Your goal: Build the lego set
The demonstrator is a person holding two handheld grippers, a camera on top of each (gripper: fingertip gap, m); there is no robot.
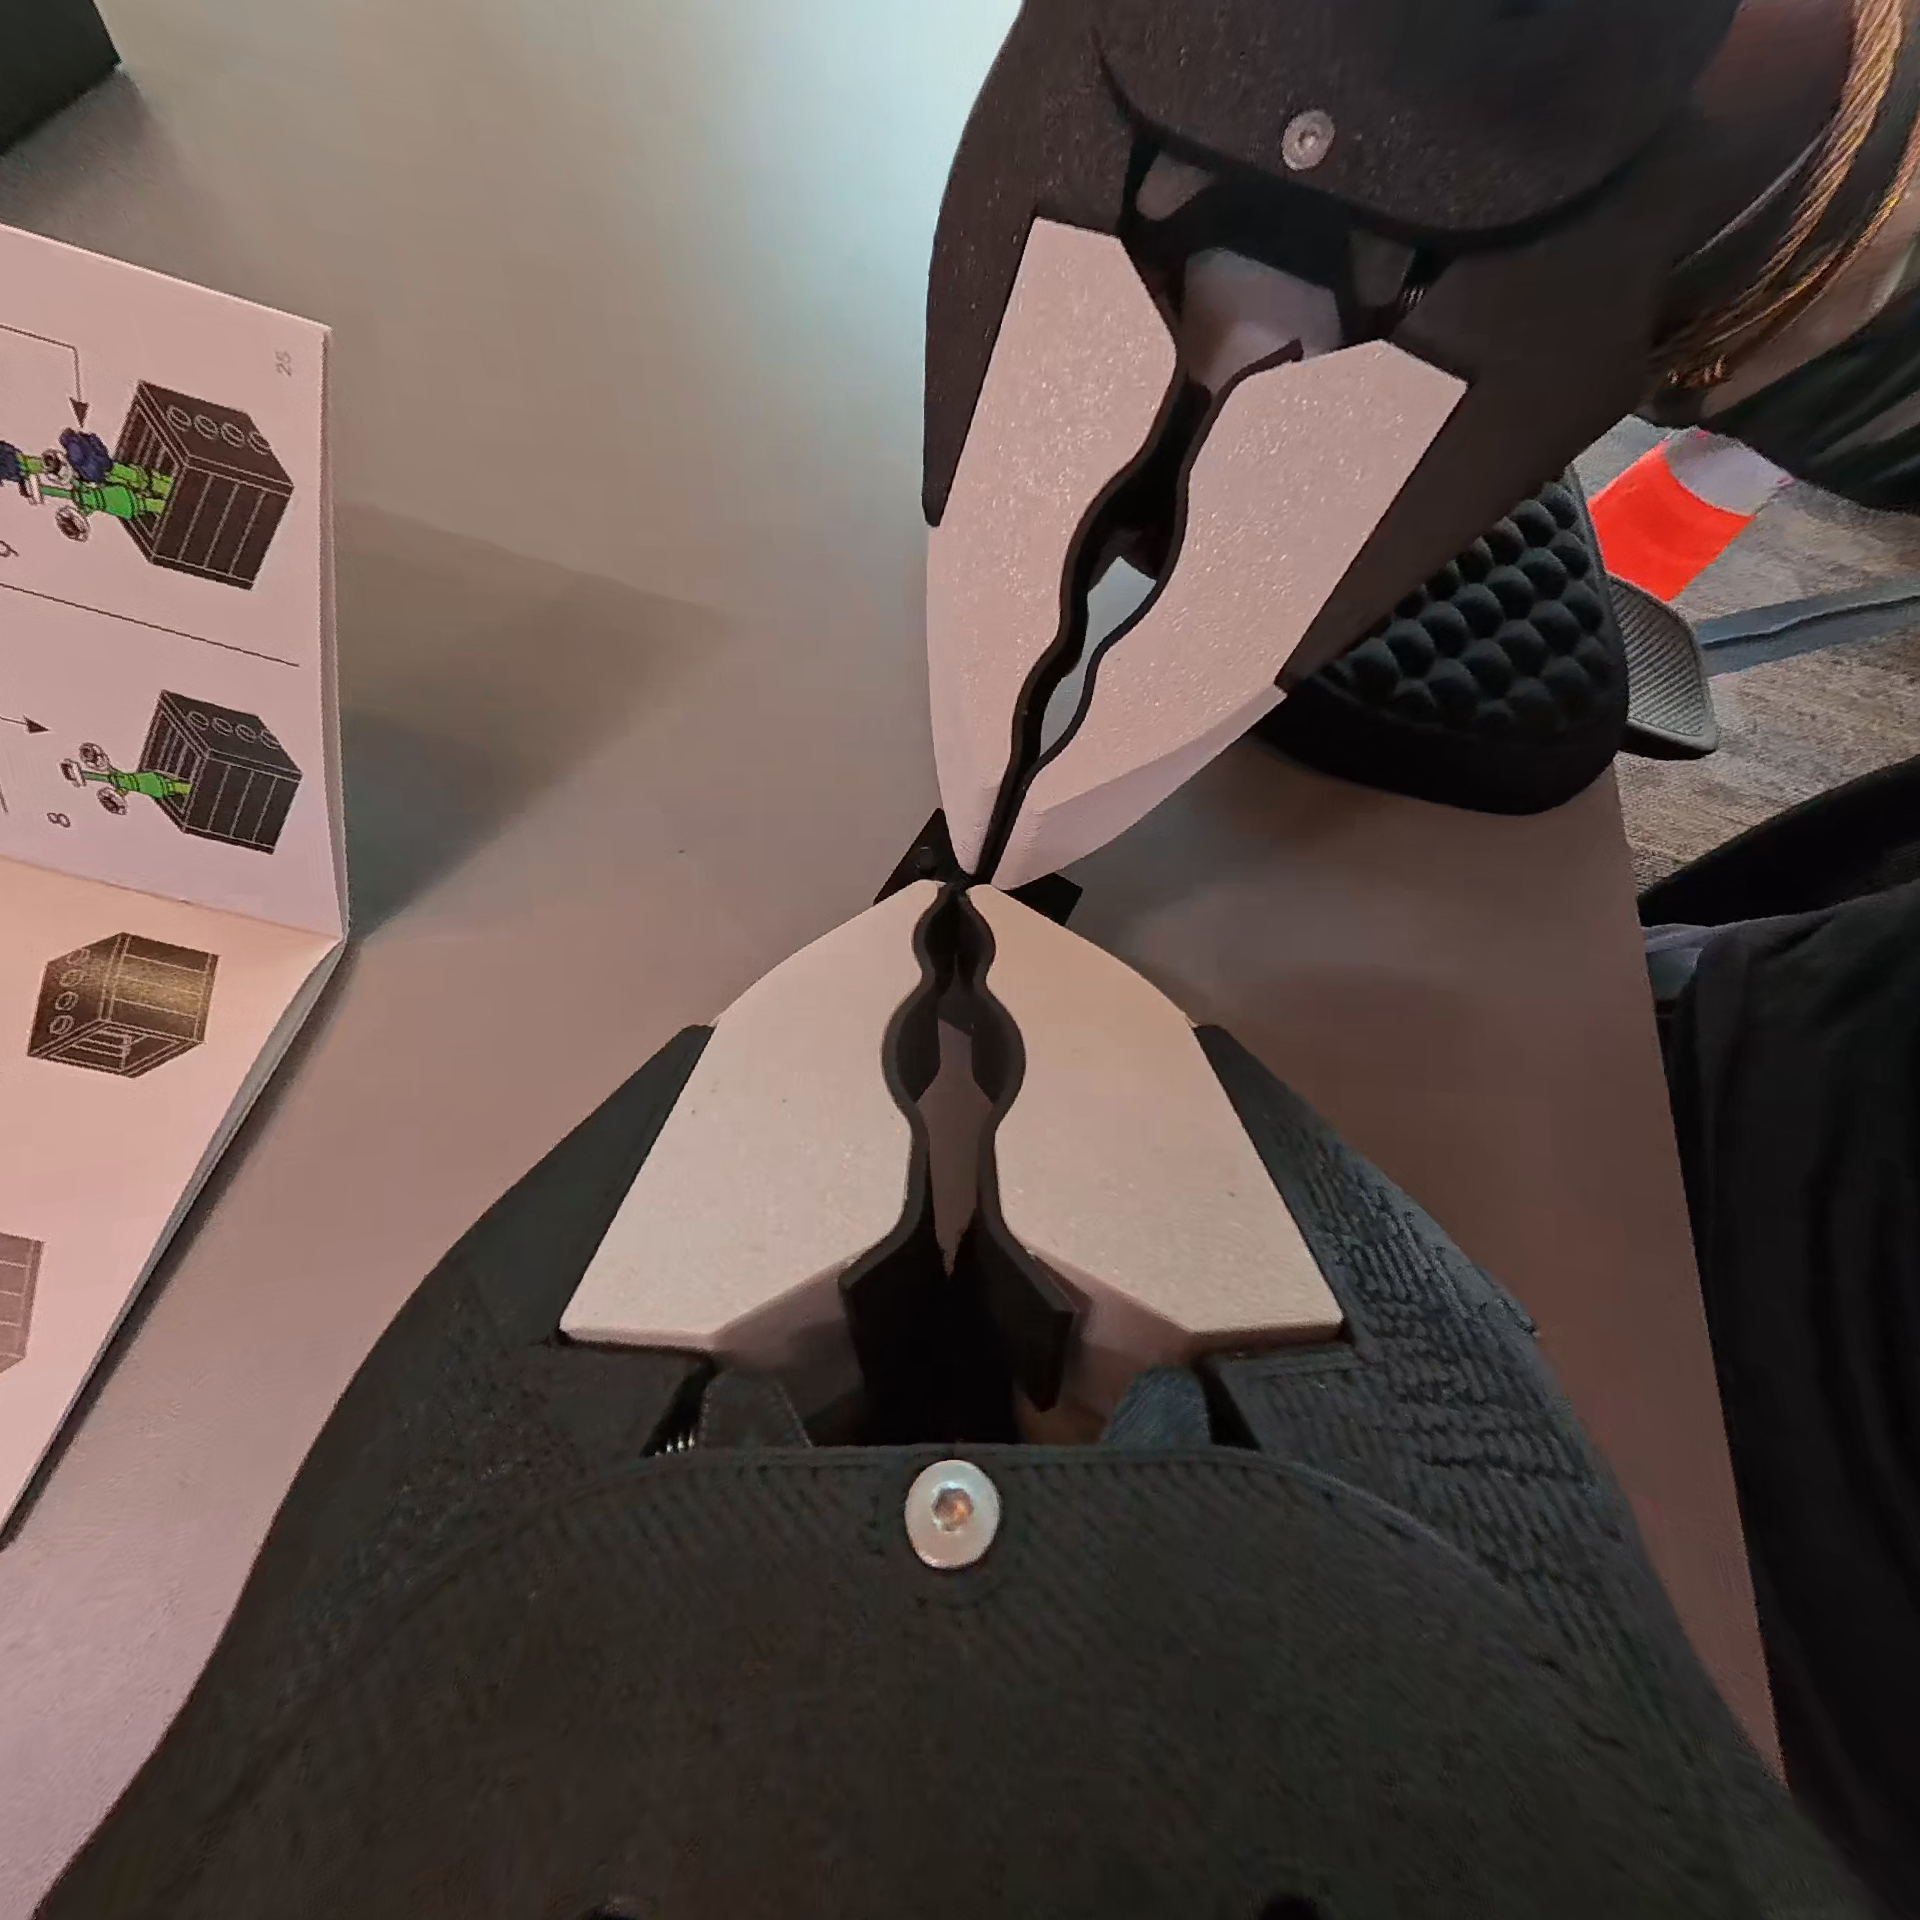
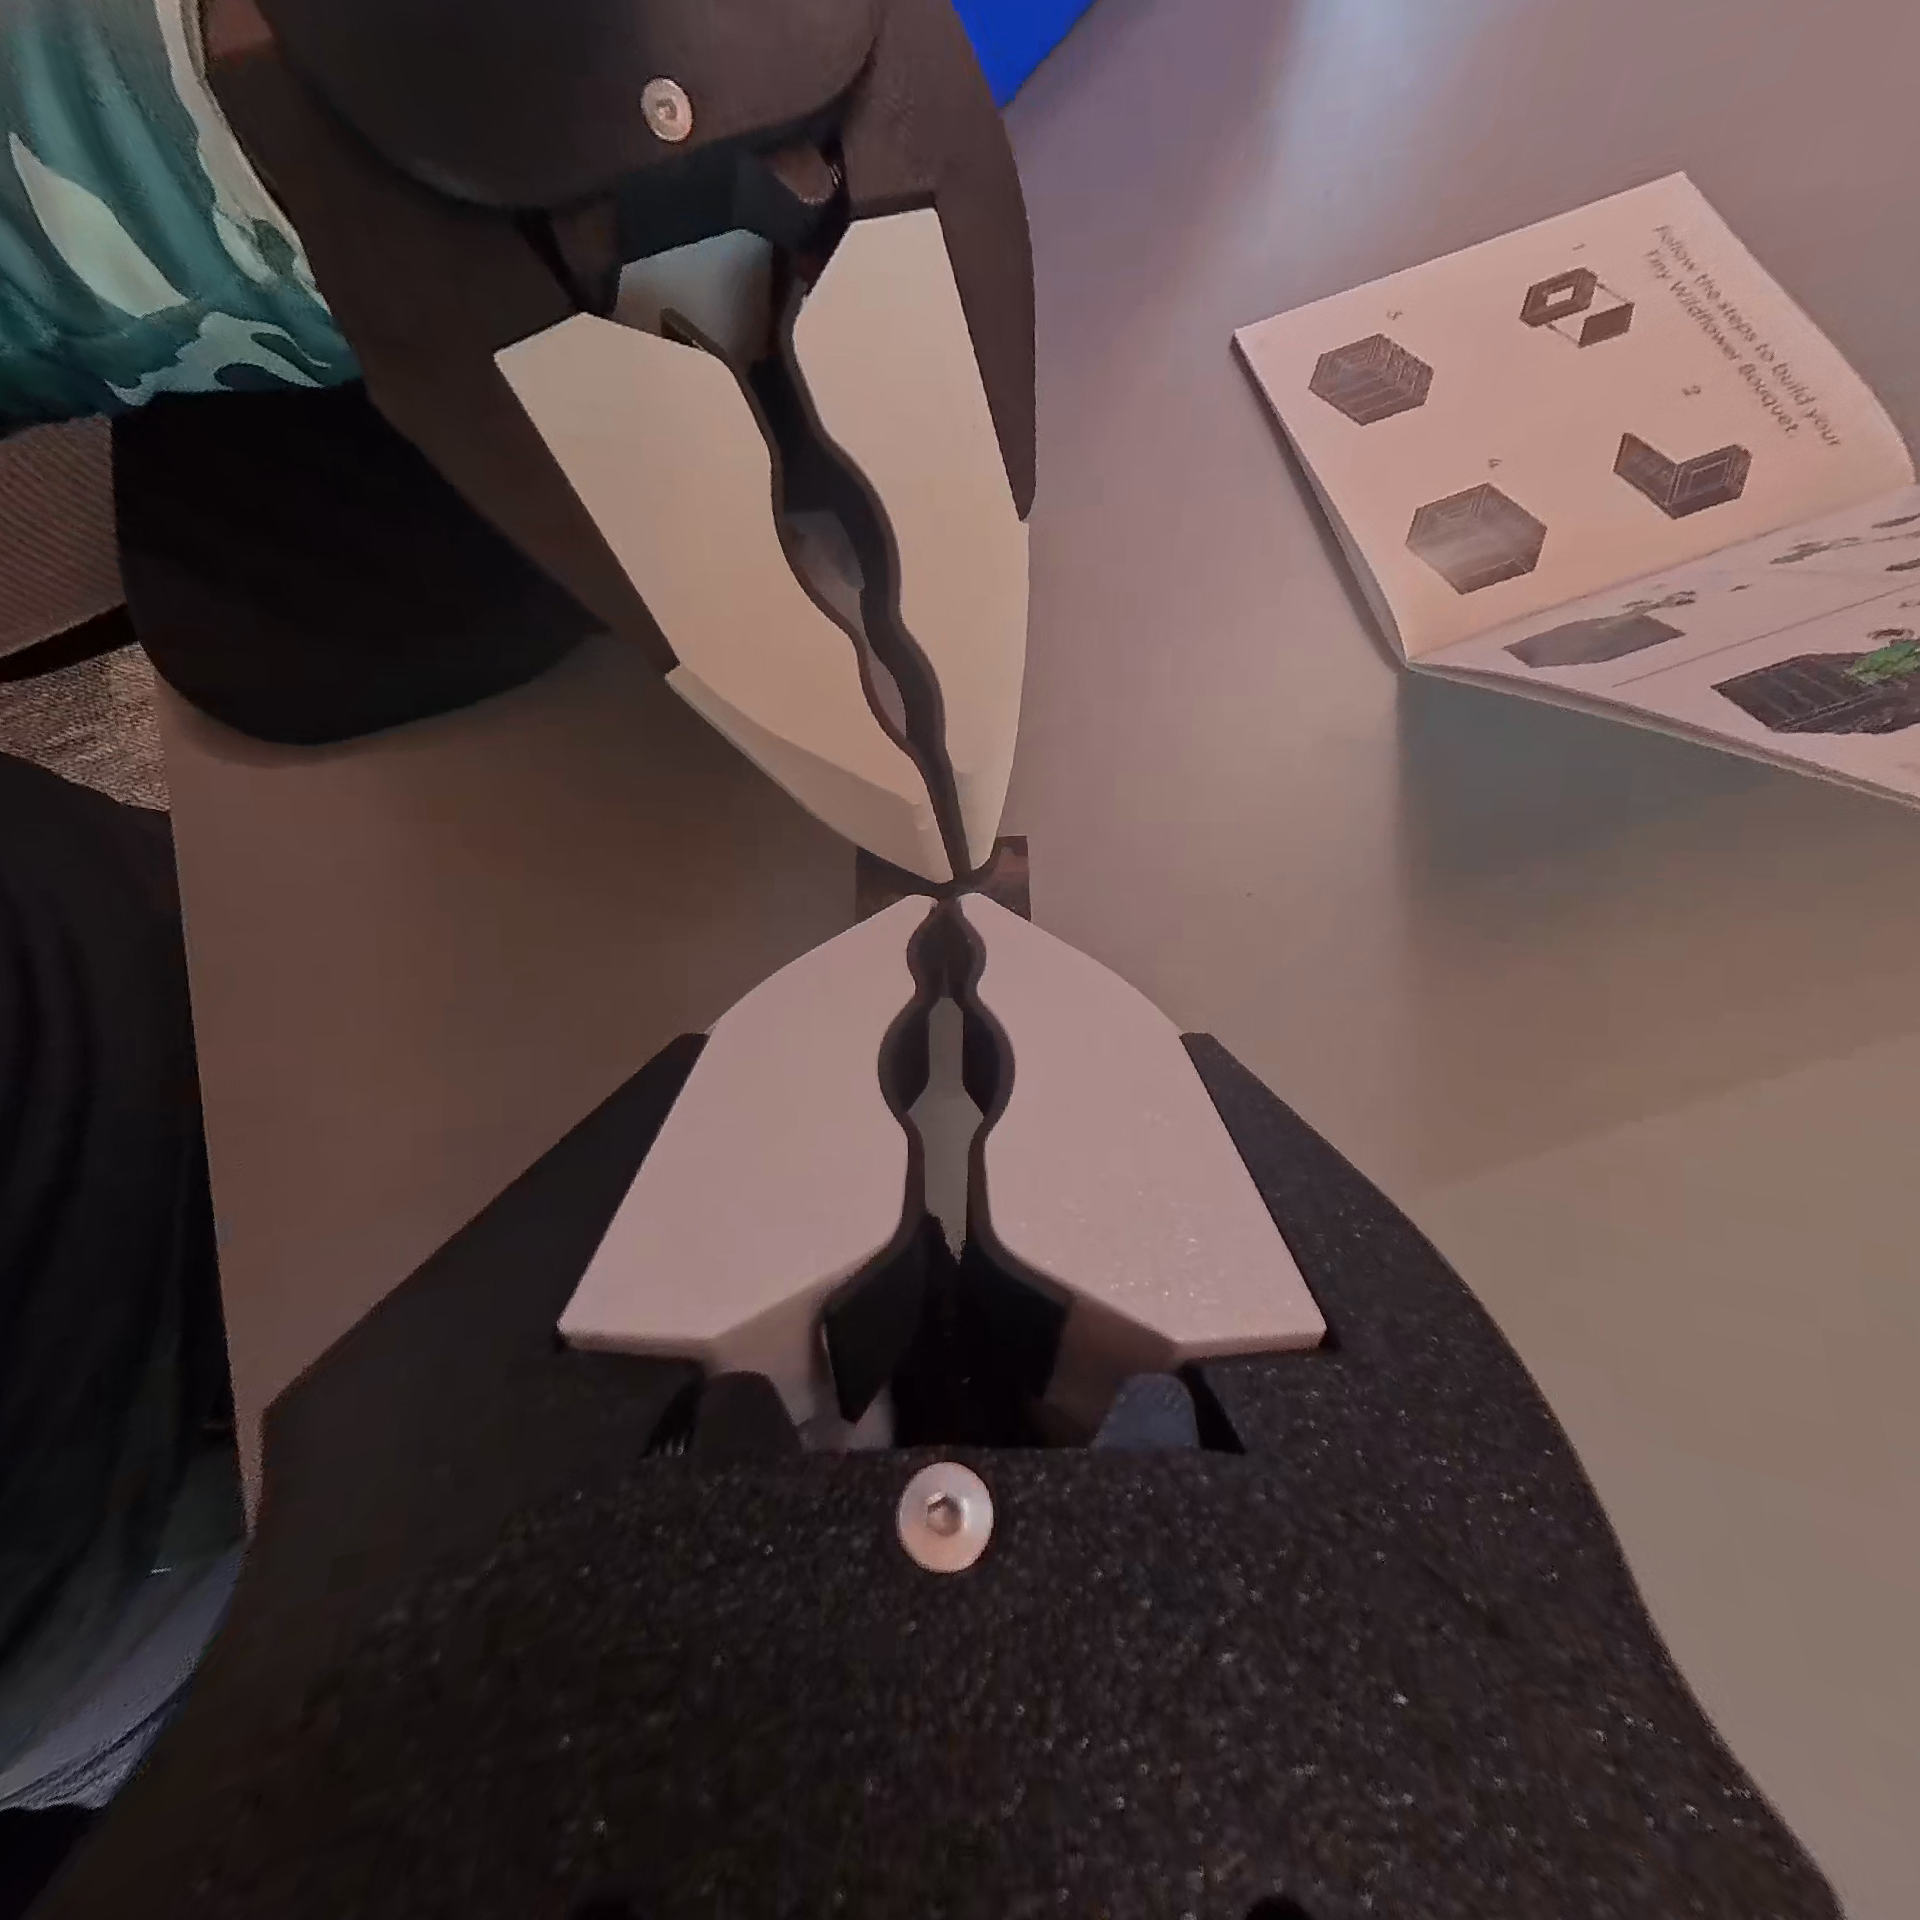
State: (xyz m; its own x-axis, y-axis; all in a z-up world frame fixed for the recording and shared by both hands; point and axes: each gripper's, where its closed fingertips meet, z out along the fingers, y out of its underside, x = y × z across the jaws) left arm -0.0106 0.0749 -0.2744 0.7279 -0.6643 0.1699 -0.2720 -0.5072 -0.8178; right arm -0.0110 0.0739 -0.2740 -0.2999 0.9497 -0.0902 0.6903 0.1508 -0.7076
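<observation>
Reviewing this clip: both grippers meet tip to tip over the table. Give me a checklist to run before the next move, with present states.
1. Left gripper closed on the small black piece: ok, fingers nearly together at the tips.
2. Right gripper closed on the same piece: ok by appearance, though the grip point is hidden.
3. Whether one piece or two are held: cannot tell, only dark slivers show at the tips.
4. Alignment of the parts being joined: cannot tell.
5. Instruction booklet open and in sight on the table: ok.
6. Grippers away from the table edge: not ok, they work close to it.
</observation>
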